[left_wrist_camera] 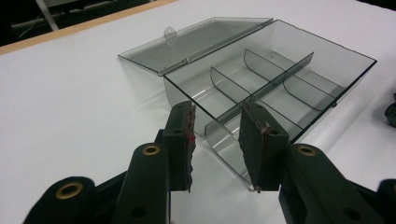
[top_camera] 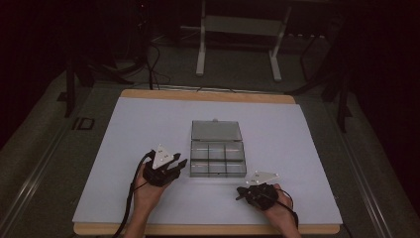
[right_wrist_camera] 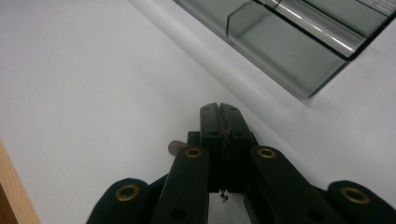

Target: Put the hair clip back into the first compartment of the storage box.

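Note:
A clear smoky plastic box with several empty compartments lies in the middle of the white table, its lid folded flat open behind it. My left gripper is at the box's front left corner. In the left gripper view its jaws stand open on either side of the corner wall of the box, with the pads apart from it. My right gripper rests low on the table, right of the box's front. Its jaws are pressed together, pointing past a corner of the box.
The white sheet covers a wooden tabletop whose edge shows near the right gripper. A small round brownish piece shows beside the right jaws' base. A white stand is on the floor beyond the table.

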### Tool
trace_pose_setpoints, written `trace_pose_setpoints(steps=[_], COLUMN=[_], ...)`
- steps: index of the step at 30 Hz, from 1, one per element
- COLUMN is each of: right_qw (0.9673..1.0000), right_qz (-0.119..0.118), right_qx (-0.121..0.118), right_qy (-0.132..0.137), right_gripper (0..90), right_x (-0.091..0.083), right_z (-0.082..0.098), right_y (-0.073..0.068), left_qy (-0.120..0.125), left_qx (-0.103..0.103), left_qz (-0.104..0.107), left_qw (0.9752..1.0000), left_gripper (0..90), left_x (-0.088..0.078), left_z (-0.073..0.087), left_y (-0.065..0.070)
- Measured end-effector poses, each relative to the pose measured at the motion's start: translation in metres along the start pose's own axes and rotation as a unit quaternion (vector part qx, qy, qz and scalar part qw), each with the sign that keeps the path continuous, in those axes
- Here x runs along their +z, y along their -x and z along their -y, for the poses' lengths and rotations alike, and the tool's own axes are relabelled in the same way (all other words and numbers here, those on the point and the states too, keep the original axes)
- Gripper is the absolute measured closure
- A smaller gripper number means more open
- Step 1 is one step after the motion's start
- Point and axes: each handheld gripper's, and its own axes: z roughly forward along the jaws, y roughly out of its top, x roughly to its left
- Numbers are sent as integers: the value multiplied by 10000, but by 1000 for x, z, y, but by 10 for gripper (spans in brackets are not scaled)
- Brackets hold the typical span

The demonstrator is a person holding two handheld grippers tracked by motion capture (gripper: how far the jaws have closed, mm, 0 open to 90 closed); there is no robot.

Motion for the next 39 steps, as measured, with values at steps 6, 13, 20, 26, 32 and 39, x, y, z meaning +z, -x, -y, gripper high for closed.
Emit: trace_pose_setpoints(steps=[6, 13, 20, 26, 32, 39], right_qw=[10000, 9997, 9998, 9994, 9988, 9974], right_qz=[-59, -127, 109, 258, 318, 470], right_qx=[3, -178, 134, 232, 350, 535], right_qy=[9, -149, 44, -66, -148, -61], right_gripper=[880, 883, 884, 898, 899, 899], right_x=[2, -1, -23, -36, -32, -24], right_z=[-1, -2, 5, 19, 28, 22], right_y=[-3, -7, 11, 16, 20, 31], left_qy=[-15, 2, 10, -13, -30, -31], left_qx=[18, -5, -25, -29, 14, 6], left_qz=[12, 12, -6, -8, 34, 29], left_qw=[10000, 10000, 10000, 10000, 10000, 10000], left_gripper=[653, 653, 653, 653, 655, 655], left_x=[1, 0, 0, 1, 3, 2], left_z=[0, 0, 0, 1, 0, 1], left_y=[1, 0, -1, 0, 3, 2])
